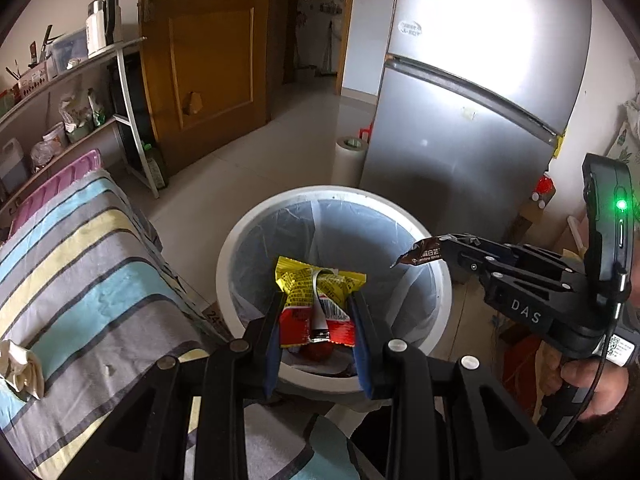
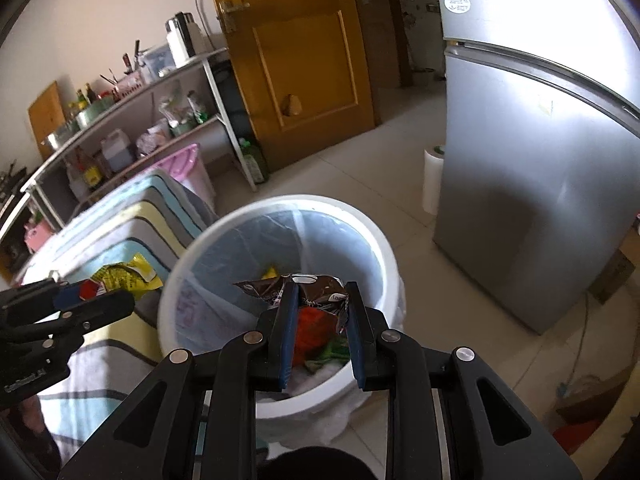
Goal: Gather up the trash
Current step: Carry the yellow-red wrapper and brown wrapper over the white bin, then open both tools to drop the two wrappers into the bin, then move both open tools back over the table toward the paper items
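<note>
A white trash bin (image 1: 236, 248) with a clear liner stands on the floor beside the striped bed; it also shows in the right wrist view (image 2: 384, 248). My left gripper (image 1: 318, 300) is shut on a yellow and red snack wrapper (image 1: 316, 284) and holds it over the bin's near rim. My right gripper (image 2: 322, 300) is shut on a brown wrapper (image 2: 316, 290) over the bin's opening. In the left wrist view the right gripper (image 1: 440, 250) holds the brown wrapper (image 1: 418, 254) above the bin's right rim. Red and green trash (image 2: 314, 332) lies inside the bin.
A striped bed cover (image 1: 80, 264) lies left of the bin, with a crumpled white tissue (image 1: 22, 368) on it. A silver fridge (image 1: 472, 112) stands behind right, a white roll (image 1: 348, 160) beside it. Shelves (image 1: 60, 92) and a wooden door (image 1: 200, 52) are at the back.
</note>
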The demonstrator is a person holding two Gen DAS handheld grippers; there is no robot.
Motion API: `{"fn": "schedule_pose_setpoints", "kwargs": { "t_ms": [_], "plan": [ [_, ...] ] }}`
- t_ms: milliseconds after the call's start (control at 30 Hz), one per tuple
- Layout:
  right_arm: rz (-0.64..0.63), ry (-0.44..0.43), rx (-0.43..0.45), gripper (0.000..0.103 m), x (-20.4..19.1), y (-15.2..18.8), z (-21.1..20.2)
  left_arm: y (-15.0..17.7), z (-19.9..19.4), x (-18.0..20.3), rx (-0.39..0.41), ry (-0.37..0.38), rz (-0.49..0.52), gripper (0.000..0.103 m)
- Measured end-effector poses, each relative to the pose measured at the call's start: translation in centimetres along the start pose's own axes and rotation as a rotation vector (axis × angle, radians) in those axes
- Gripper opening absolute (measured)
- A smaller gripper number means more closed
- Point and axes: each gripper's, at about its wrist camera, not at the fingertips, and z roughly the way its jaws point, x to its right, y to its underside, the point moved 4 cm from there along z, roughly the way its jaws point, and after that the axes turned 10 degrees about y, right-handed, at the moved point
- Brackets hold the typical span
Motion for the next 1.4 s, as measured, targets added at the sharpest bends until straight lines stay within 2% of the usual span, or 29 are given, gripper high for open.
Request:
{"fn": "schedule_pose_setpoints", "kwargs": {
  "t_ms": [200,300,367,400,433,567,933,1400],
  "plan": [
    [-0.015,0.020,-0.038,0.024,0.1,0.4,1.4,0.1,1.1,-0.2,-0.023,-0.011,-0.007,0.032],
    [-0.020,0.025,-0.056,0.025,-0.2,0.4,2.0,0.2,1.3,-0.3,-0.030,-0.023,-0.005,0.036],
    [-0.020,0.027,-0.060,0.026,-0.2,0.5,2.1,0.2,1.3,-0.5,-0.028,-0.011,-0.019,0.045],
    [-0.017,0.029,-0.063,0.026,-0.2,0.5,2.2,0.2,1.2,-0.6,-0.026,-0.014,-0.024,0.055],
    [-0.014,0.029,-0.066,0.028,-0.2,0.6,2.2,0.2,1.1,-0.6,-0.022,-0.015,-0.025,0.059],
    [0.001,0.023,-0.053,0.042,-0.1,0.4,1.9,0.1,0.6,-0.7,-0.007,-0.014,-0.031,0.059],
    [0.011,0.013,-0.014,0.043,-1.1,0.1,0.1,0.0,-1.5,-1.3,0.033,-0.038,-0.035,0.062],
    [-0.015,-0.032,0.059,0.043,-4.4,-0.7,-3.5,1.0,-6.6,-3.1,0.121,-0.092,-0.062,0.066]
  ]
}}
